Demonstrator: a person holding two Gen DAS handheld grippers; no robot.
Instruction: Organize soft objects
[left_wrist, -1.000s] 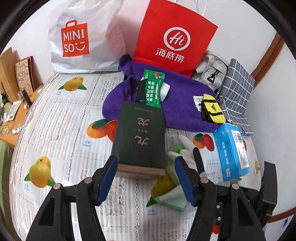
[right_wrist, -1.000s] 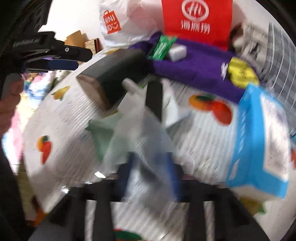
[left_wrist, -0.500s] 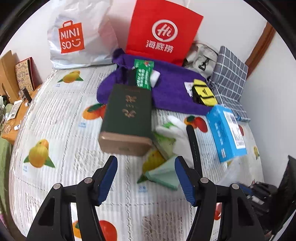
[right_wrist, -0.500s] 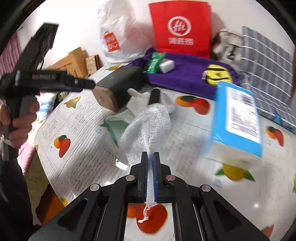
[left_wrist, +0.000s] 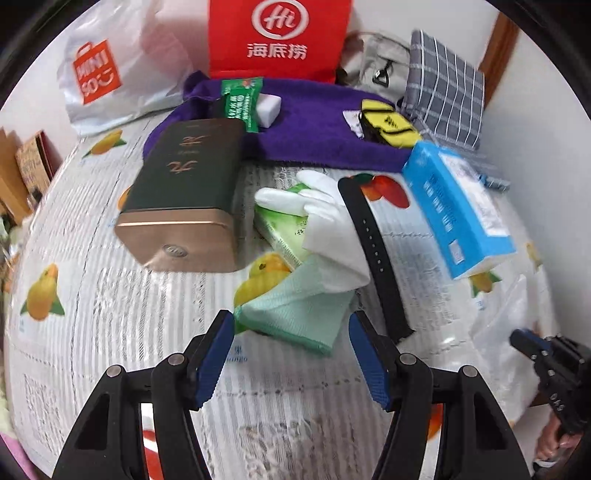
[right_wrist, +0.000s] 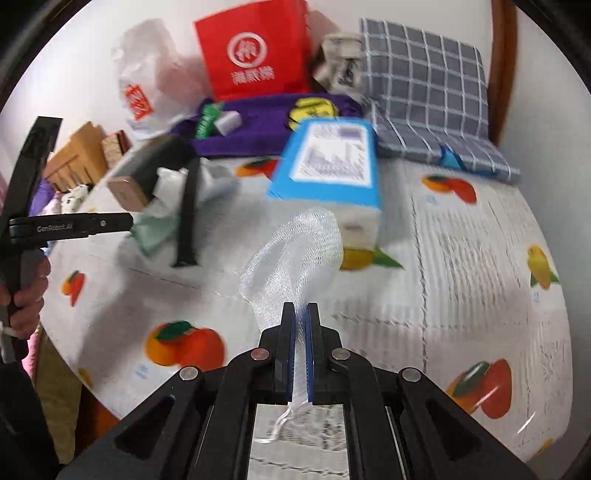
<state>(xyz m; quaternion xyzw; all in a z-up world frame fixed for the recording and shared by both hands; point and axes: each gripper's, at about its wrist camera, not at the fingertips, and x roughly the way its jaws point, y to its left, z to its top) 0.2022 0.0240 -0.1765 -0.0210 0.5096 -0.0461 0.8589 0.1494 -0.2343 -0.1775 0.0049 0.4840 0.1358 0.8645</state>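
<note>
Two views, listed in turn.

Left wrist: the left gripper (left_wrist: 291, 350) is hanging over a fruit-print cover (left_wrist: 92, 325), jaws standing about half open with nothing between them. Just ahead is lying a green cloth (left_wrist: 295, 314), folded, knitted-looking, limp; a pinch at its near edge would likely lift it, though it may unfold as it rises. Overlapping the cloth is a white glove (left_wrist: 328, 225), thin and floppy, with a black strap (left_wrist: 369, 236) running beside it. A dark box (left_wrist: 184, 184) with a copper end is resting to the left, rigid; a blue carton (left_wrist: 454, 206) is sitting to the right. A purple towel (left_wrist: 314, 129) is spreading behind them, thick-piled, carrying a green packet (left_wrist: 240, 103) and a yellow pouch (left_wrist: 388, 122).

Right wrist: the right gripper (right_wrist: 302, 350) is clamping fully down on a white mesh (right_wrist: 295, 254), an open-weave net, feather-light, translucent, billowing forward of the jaws. The mesh appears clear of the cover, though motion blur is making that uncertain. Being slack and fine, it is liable to snag; a bunched grip suits it.
</note>
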